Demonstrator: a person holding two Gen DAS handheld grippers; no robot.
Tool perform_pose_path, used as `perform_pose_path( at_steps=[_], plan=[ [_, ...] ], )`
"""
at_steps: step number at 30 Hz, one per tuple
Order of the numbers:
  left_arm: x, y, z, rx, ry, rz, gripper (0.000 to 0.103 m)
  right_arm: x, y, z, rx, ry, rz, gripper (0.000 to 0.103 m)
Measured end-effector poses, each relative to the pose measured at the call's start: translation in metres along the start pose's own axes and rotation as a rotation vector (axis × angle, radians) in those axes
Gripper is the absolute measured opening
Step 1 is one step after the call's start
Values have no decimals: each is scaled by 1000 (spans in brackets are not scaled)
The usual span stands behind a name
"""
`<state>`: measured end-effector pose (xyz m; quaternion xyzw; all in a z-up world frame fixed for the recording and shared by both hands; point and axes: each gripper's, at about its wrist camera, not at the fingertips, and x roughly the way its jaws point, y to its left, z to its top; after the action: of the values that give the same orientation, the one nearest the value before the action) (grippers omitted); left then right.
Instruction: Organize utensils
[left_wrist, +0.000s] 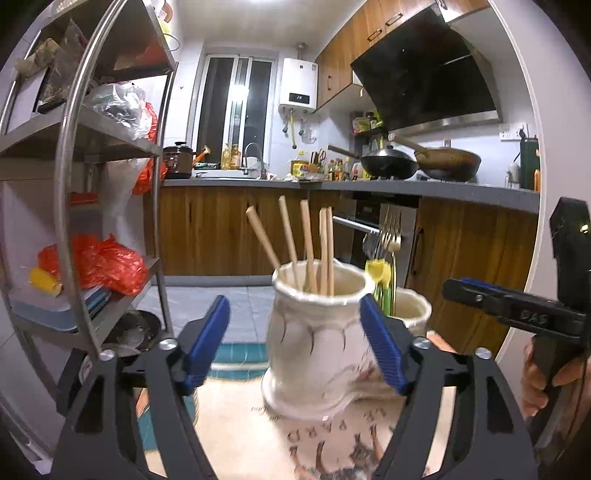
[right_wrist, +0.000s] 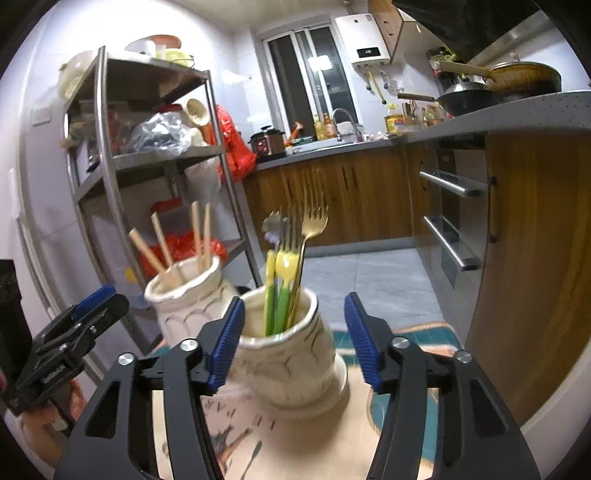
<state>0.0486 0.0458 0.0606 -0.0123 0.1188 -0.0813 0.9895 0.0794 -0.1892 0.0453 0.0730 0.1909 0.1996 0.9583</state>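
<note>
A white ceramic jar (left_wrist: 317, 350) holding several wooden chopsticks (left_wrist: 306, 243) stands between the blue pads of my left gripper (left_wrist: 295, 343). The jaws stand wide, with a clear gap on the jar's left side. Behind it to the right is a second white jar (left_wrist: 413, 310) with forks (left_wrist: 388, 236). In the right wrist view that fork jar (right_wrist: 291, 365) sits between the pads of my right gripper (right_wrist: 295, 347), which is open with a gap at the right pad. It holds metal forks (right_wrist: 314, 221) and green and yellow handled utensils (right_wrist: 280, 288). The chopstick jar (right_wrist: 184, 306) stands just left of it.
Both jars rest on a patterned tablecloth (left_wrist: 240, 424). A steel shelf rack (left_wrist: 74, 147) with bags and dishes stands close on the left. Wooden cabinets, a grey counter (left_wrist: 406, 186) with woks (left_wrist: 388, 164) and oven handles (right_wrist: 447, 188) lie beyond. A hand (left_wrist: 535, 384) grips the right tool.
</note>
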Motion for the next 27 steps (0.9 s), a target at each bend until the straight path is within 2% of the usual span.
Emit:
perform_pose_path(
  at_steps=[8, 11, 21, 27],
  plan=[
    [-24, 3, -16, -3, 2, 43, 97, -28, 3, -29, -64, -1, -46, 87],
    [-27, 5, -20, -4, 14, 55, 97, -35, 6, -32, -72, -22, -54, 93],
    [-24, 0, -30, 43, 26, 68, 97, -41, 23, -42, -178, -120, -96, 97],
    [-24, -1, -29, 42, 24, 54, 97, -38, 27, -42, -201, -115, -99, 97]
  ],
)
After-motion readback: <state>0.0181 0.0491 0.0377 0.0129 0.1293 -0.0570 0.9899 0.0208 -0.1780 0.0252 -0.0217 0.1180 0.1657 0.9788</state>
